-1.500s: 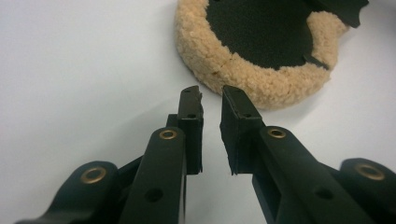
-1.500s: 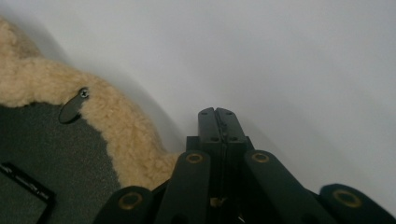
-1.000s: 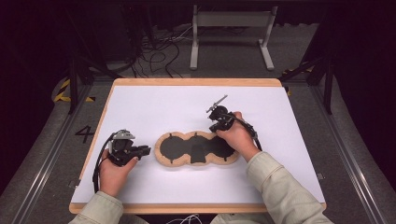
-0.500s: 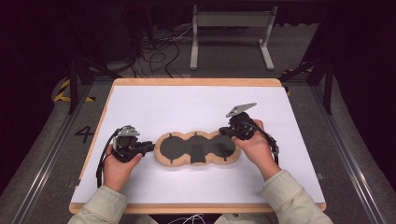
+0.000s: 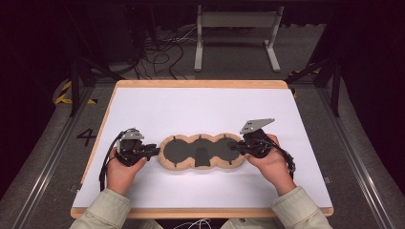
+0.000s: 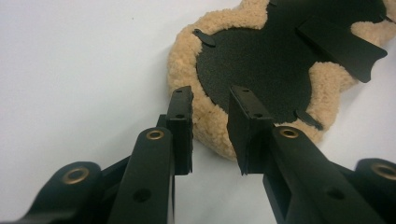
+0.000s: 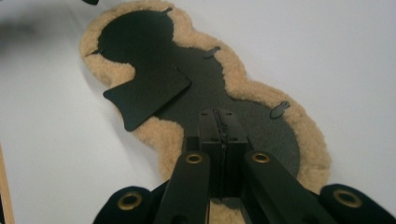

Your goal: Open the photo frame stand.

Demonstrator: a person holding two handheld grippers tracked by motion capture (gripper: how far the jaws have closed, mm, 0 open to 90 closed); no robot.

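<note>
So the thing being worked on is a fleecy pad [image 5: 200, 151] lying flat in the front middle of the white table [image 5: 200, 109], long axis running left to right. Shape is three round lobes fused in a row, kind of like a peanut with an extra bump. The rim is tan, curly, sheepskin-looking pile, and the inside face is a matte black sheet with a fine grain, a bit like felt or thin foam. A flat black flap [image 7: 147, 93] with a flared end sticks out from the middle lobe, and small black tabs [image 6: 204, 37] poke out over the fleece around the edge.

The left gripper [image 6: 210, 100] sits at the pad's left end with its jaws a narrow gap apart, nothing between them, tips right at the fuzzy rim. From the high view it looks just beside the pad [image 5: 143, 151].

The right gripper [image 7: 218, 122] is over the right lobe, jaws pressed together. In its own view the tips lie over the black sheet near the fleece edge, and I honestly can't tell if a bit of that sheet is pinched in there or if they're just closed on nothing.

The tabletop is smooth white with a light wooden border [image 5: 200, 84]. Both grippers are black, hard-looking, with brass-coloured rivets. The right one carries a grey plate on top.
</note>
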